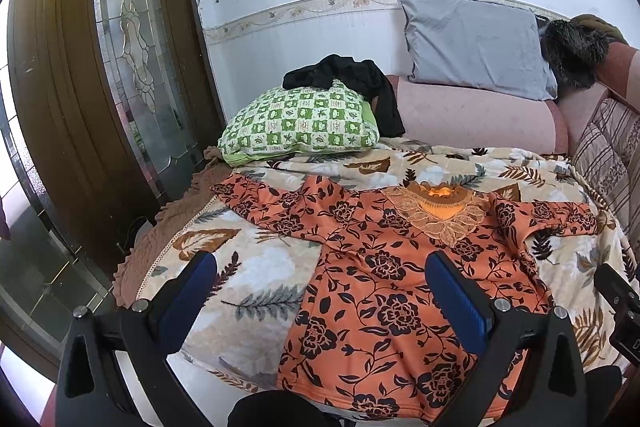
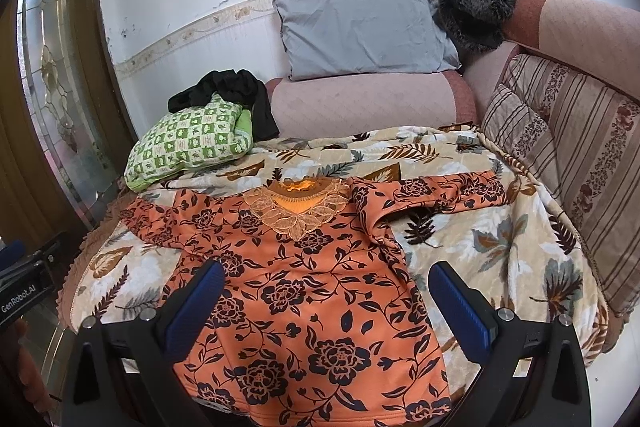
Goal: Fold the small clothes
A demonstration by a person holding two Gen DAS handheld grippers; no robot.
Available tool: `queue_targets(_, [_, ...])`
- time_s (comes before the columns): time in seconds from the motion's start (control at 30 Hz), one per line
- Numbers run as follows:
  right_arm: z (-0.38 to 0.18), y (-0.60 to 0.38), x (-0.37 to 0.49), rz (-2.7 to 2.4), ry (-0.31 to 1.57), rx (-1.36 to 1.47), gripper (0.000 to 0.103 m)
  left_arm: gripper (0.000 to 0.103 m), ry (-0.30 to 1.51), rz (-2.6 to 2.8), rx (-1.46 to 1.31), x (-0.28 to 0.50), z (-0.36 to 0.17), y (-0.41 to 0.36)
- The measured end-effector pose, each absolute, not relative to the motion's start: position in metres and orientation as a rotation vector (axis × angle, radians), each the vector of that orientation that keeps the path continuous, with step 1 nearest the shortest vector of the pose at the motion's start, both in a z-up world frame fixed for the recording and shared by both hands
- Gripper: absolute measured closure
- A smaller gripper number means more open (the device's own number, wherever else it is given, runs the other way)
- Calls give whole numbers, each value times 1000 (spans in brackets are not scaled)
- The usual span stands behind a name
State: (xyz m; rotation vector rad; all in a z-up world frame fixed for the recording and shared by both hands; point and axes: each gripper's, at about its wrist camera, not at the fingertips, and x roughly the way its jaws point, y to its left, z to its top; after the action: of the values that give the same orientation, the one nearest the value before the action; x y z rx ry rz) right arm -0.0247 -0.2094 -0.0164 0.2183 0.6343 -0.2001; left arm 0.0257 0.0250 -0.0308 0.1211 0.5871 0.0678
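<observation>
An orange top with a black flower print point(image 1: 384, 291) point(image 2: 304, 291) lies flat and spread out on a leaf-patterned blanket point(image 1: 256, 279) point(image 2: 496, 247), lace collar at the far end, both sleeves stretched sideways. My left gripper point(image 1: 322, 261) hovers open above the top's left side near the hem, nothing between its blue pads. My right gripper point(image 2: 326, 273) hangs open above the top's right side, also holding nothing. The right gripper's black body point(image 1: 620, 303) shows at the right edge of the left wrist view; the left gripper's body point(image 2: 24, 279) shows at the left edge of the right wrist view.
A green checked pillow point(image 1: 300, 123) point(image 2: 192, 143) with a black garment point(image 1: 348, 79) point(image 2: 236, 95) on it sits at the blanket's far left. Behind stand a pink sofa arm point(image 1: 476, 115), a grey cushion point(image 2: 360, 31) and a striped cushion point(image 2: 568, 163). A wooden door point(image 1: 80, 67) is at left.
</observation>
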Motion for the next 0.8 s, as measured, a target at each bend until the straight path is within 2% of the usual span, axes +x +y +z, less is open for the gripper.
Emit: queue_targets(0.8, [-35,-235,16,-216,617,293,0,0,646,28,145,71,-53,-1])
